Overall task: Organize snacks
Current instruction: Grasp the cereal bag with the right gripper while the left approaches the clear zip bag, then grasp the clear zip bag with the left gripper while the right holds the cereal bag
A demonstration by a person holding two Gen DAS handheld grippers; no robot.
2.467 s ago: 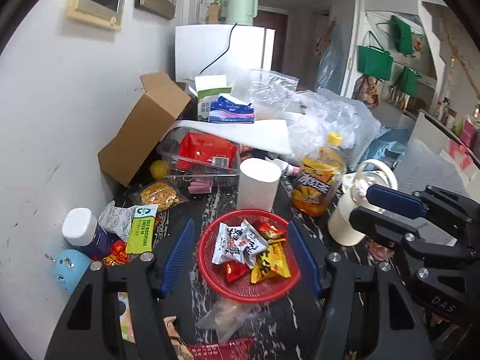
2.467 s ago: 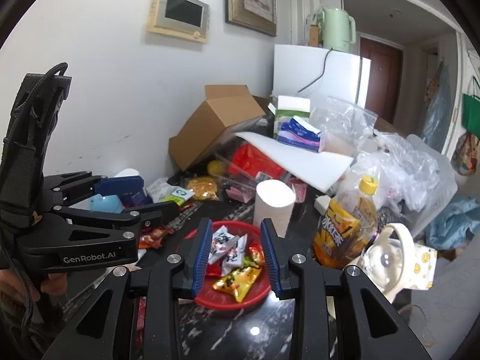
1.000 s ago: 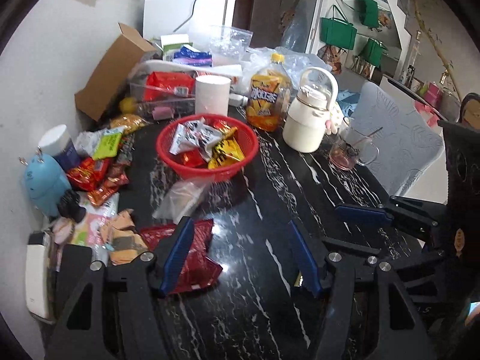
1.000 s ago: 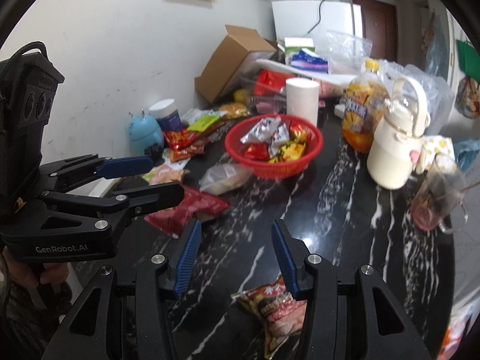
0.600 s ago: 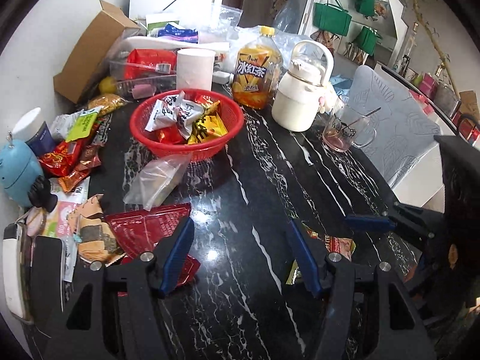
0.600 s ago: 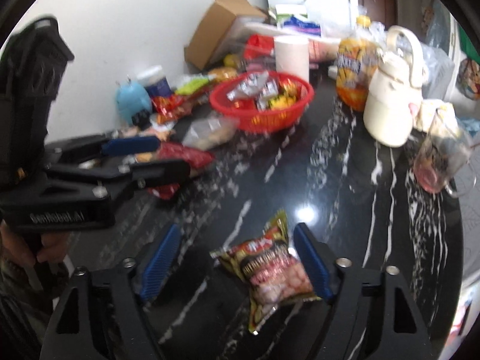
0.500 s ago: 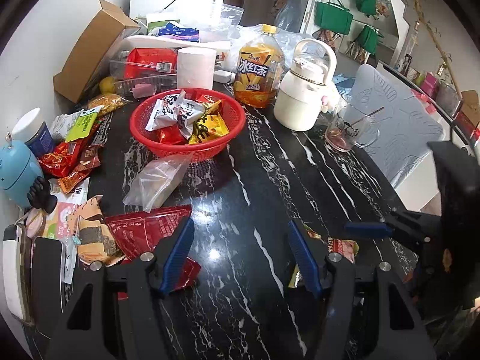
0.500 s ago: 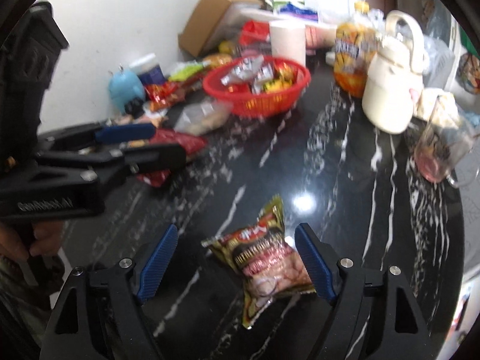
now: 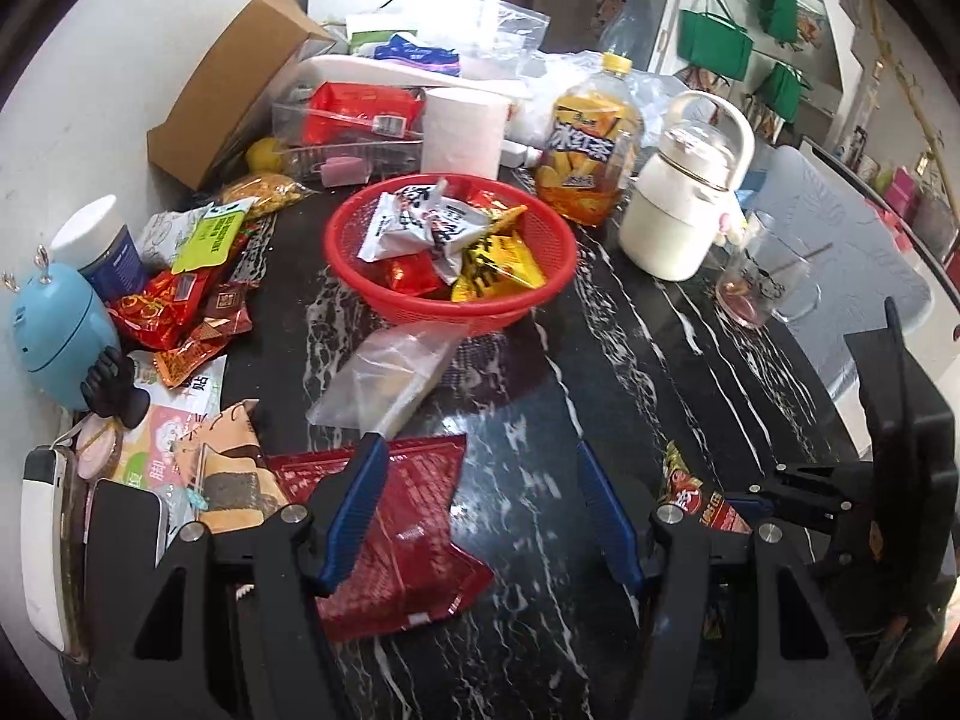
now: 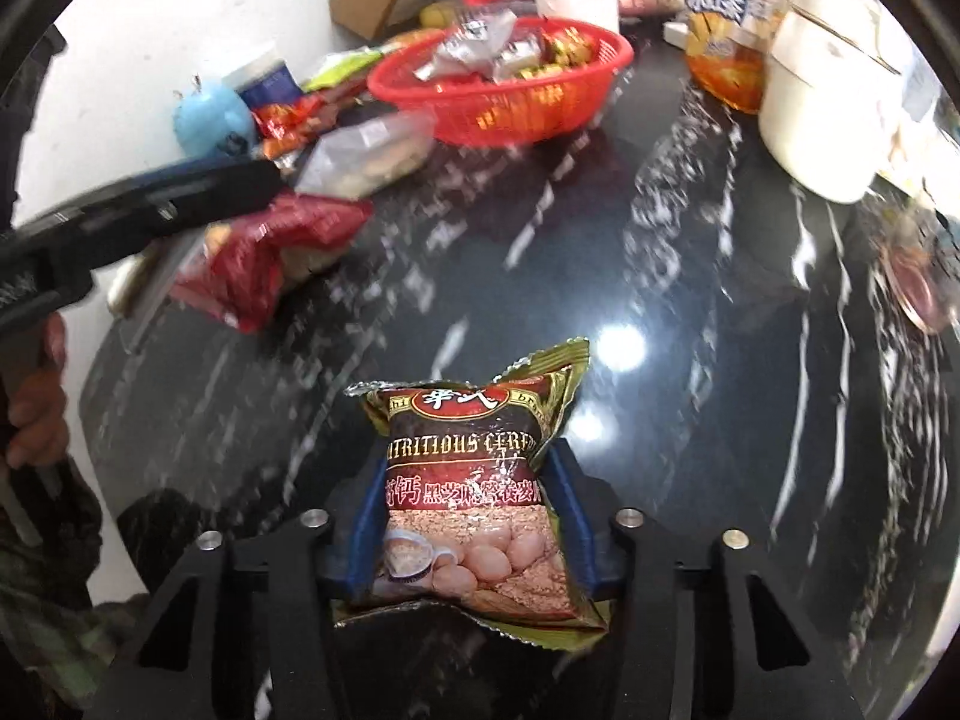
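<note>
A red basket holding several snack packets stands mid-table; it also shows in the right wrist view. My right gripper straddles a brown cereal packet near the table's front, its blue pads against both sides of it. The packet's corner shows in the left wrist view by the right gripper. My left gripper is open and empty above the table, over the edge of a red snack bag. A clear plastic bag lies before the basket.
A cream kettle, an orange drink bottle and a glass mug stand right of the basket. Loose snacks, a blue gadget, a cardboard box and a paper roll crowd the left and back.
Both grippers pulled back from the basket toward the front of the table. The right gripper dropped over the cereal packet and its fingers narrowed onto its sides.
</note>
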